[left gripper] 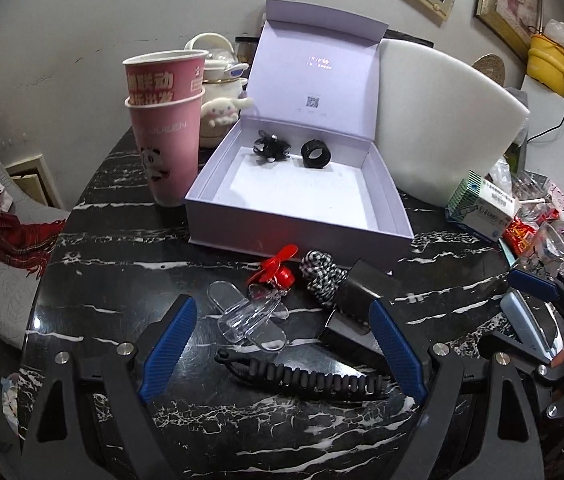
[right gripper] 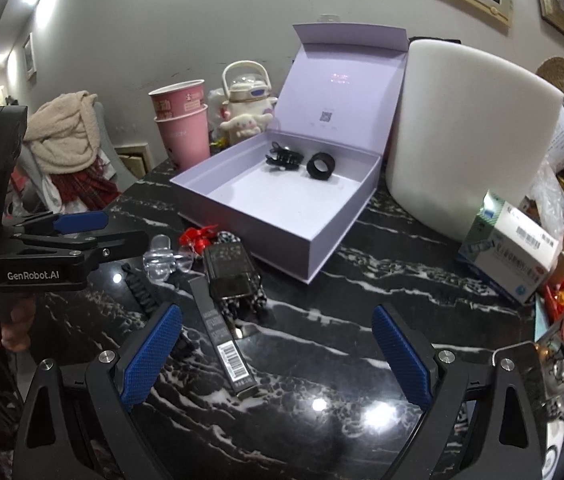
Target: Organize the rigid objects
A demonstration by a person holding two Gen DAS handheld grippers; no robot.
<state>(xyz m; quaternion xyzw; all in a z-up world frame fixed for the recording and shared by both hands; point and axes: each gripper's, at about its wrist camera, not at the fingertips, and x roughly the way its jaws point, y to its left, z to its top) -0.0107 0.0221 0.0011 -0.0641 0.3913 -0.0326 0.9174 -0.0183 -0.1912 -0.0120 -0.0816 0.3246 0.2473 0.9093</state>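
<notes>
An open lilac box (left gripper: 218,216) (right gripper: 321,248) sits on the black marble table and holds a black claw clip (left gripper: 270,146) (right gripper: 282,157) and a black ring (left gripper: 315,153) (right gripper: 320,166). In front of it lie a clear hair clip (left gripper: 250,318) (right gripper: 160,262), a red clip (left gripper: 276,270) (right gripper: 198,238), a checkered scrunchie (left gripper: 321,274), a black braided clip (left gripper: 305,376) and dark cartons (left gripper: 355,300) (right gripper: 230,270). My left gripper (left gripper: 282,354) is open and empty above the braided clip. My right gripper (right gripper: 276,356) is open and empty over the long barcode carton (right gripper: 224,344).
Stacked pink cups (left gripper: 166,120) stand left of the box, a white curved panel (left gripper: 441,120) right of it. Medicine boxes (right gripper: 509,248) and clutter fill the right edge. A plush toy and kettle (left gripper: 222,92) stand behind. The left gripper's body (right gripper: 42,248) shows at the left.
</notes>
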